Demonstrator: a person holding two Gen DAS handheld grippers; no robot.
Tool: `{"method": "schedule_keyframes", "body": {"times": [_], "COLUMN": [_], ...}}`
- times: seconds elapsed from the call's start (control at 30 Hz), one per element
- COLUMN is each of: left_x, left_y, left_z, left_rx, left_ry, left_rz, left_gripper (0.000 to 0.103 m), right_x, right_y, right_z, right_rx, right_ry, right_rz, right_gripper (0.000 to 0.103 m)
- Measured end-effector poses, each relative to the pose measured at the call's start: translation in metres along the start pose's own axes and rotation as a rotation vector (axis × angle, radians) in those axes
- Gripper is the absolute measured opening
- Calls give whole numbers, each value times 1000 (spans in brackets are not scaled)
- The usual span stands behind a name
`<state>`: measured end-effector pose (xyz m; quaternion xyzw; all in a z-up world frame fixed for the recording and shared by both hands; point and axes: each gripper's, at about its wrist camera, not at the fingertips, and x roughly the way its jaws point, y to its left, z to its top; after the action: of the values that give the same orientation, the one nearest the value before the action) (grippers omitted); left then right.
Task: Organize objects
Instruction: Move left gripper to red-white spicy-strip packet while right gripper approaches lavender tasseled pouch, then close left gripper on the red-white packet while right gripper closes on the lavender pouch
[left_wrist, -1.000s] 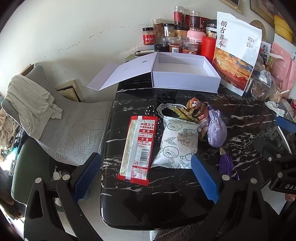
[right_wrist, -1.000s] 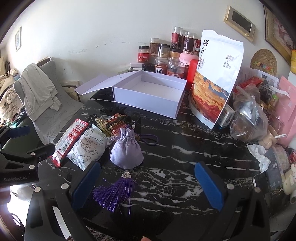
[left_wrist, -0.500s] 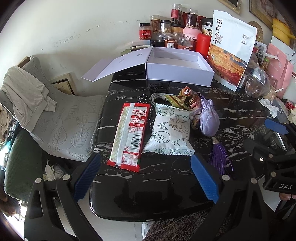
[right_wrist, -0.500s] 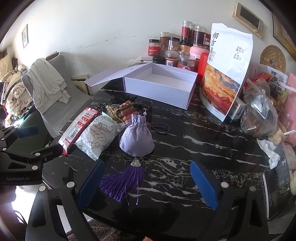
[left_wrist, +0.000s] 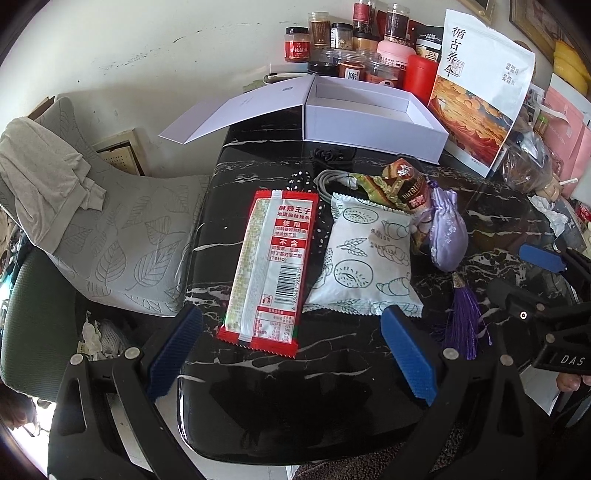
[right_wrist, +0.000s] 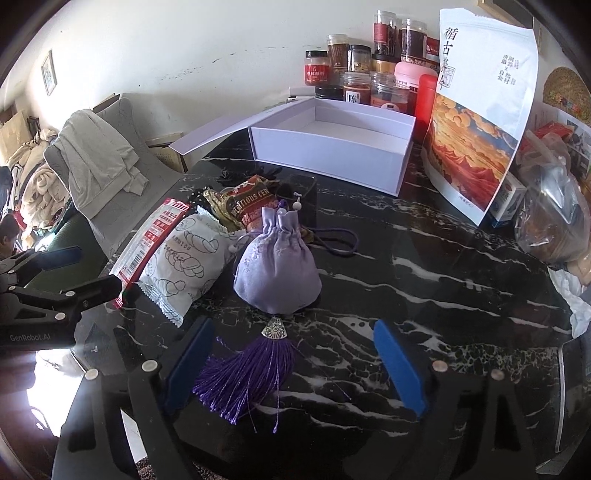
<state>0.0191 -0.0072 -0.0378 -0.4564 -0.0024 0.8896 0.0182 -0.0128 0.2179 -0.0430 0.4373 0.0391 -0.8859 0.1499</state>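
Nearest the cameras, the left gripper (left_wrist: 291, 347) is seen with jaws spread wide and nothing gripped, the bottom end of the red snack packet (left_wrist: 271, 267) lying between its blue pads. The right gripper (right_wrist: 293, 363) is open too, its jaws just having been narrowing, with only the purple tassel (right_wrist: 245, 373) lying loose between them, not pinched. "GenRobot.AI" can be read on the left unit from the right view, "DAS" on the right unit from the left view. Just past the tassel the lilac drawstring pouch (right_wrist: 277, 269) is sat on the black marble table (right_wrist: 424, 291), beside the white pastry-print packet (left_wrist: 365, 258) and a wrapper marked "NUTRITIOUS CER…" (right_wrist: 253, 206). "TBHQ" is printed on the red packet. Farther back, the white box (right_wrist: 332, 144) is left open, with jars (right_wrist: 354, 74) and a big bag (right_wrist: 484, 110) behind.
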Motion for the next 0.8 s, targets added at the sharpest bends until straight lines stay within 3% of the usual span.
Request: {"method": "schedule_keyframes", "body": {"times": [0.47,0.63,0.7,0.8], "left_x": [58,79,87,97], "left_y": [34,38,38,36], "left_z": [35,40,41,44], "left_rx": [-63,-61,-57,-39], "left_ry": [62,100,111,119], "left_rz": [-14,-37,-36,-19], "left_gripper": [92,91,87,81], "right_x": [44,59,64,68], "right_y": [-9,-10,-9,-11], "right_z": [30,36,36,37], "right_rx": [-3,-3,-8,-9], "right_ry": [32,64,79,82], "right_rz": [69,118,139,149], "right_gripper": [81,69,60,57]}}
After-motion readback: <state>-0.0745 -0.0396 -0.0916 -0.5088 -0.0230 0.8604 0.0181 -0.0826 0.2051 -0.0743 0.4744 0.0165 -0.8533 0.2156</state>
